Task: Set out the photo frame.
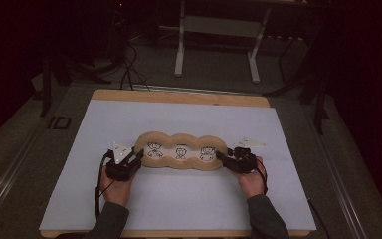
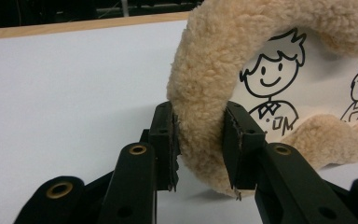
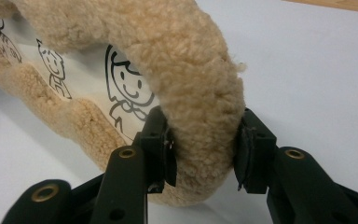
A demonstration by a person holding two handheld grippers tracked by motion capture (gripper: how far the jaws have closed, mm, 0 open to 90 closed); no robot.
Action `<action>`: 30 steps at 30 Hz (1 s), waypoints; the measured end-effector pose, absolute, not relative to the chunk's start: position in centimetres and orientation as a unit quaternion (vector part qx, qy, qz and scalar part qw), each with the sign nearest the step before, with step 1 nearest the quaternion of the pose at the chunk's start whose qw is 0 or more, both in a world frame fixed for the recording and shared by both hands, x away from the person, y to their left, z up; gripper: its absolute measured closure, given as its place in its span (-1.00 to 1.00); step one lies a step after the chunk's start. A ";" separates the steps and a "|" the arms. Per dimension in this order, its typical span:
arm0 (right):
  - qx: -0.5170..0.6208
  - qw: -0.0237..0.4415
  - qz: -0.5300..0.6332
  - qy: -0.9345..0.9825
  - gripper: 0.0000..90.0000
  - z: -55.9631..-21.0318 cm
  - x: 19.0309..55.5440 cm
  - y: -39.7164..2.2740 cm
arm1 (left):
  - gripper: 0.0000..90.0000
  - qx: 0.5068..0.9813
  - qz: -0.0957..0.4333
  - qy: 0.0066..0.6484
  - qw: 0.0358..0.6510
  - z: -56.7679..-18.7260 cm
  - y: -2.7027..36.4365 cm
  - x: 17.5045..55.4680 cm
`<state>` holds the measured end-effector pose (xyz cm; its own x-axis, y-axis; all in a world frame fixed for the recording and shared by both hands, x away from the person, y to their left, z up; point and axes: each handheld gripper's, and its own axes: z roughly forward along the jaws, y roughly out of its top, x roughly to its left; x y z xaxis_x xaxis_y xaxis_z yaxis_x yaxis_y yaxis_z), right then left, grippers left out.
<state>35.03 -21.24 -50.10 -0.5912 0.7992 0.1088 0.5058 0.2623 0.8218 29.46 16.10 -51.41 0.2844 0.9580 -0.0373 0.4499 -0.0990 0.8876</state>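
A tan fleece frame point(image 1: 181, 140) with three lobes lies in the middle of the white mat, holding a white insert with three cartoon faces. My left gripper point(image 1: 135, 158) is shut on its left end; in the left gripper view the fleece rim point(image 2: 200, 93) is squeezed between both pads point(image 2: 168, 140), beside a drawn boy. My right gripper point(image 1: 225, 158) is shut on the right end, where the plush rim point(image 3: 205, 121) sits pinched between the pads point(image 3: 161, 149). Both ends look slightly lifted off the mat.
The white mat point(image 1: 179, 194) covers a wooden table point(image 1: 179, 96) with bare room all around the frame. Beyond the far edge stand a white table leg frame point(image 1: 180, 50) and cables on a dark floor. A person's sleeves enter from the bottom.
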 end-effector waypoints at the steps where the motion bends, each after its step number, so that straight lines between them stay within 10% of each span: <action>1: 0.421 0.167 0.439 0.776 0.36 -50.1 35.0 -21.2 | 0.52 0.679 0.298 0.519 0.424 -51.5 16.1 29.5; 30: 0.419 0.187 0.444 0.770 0.38 -50.0 34.8 -21.7 | 0.49 0.690 0.296 0.511 0.418 -51.9 15.5 29.6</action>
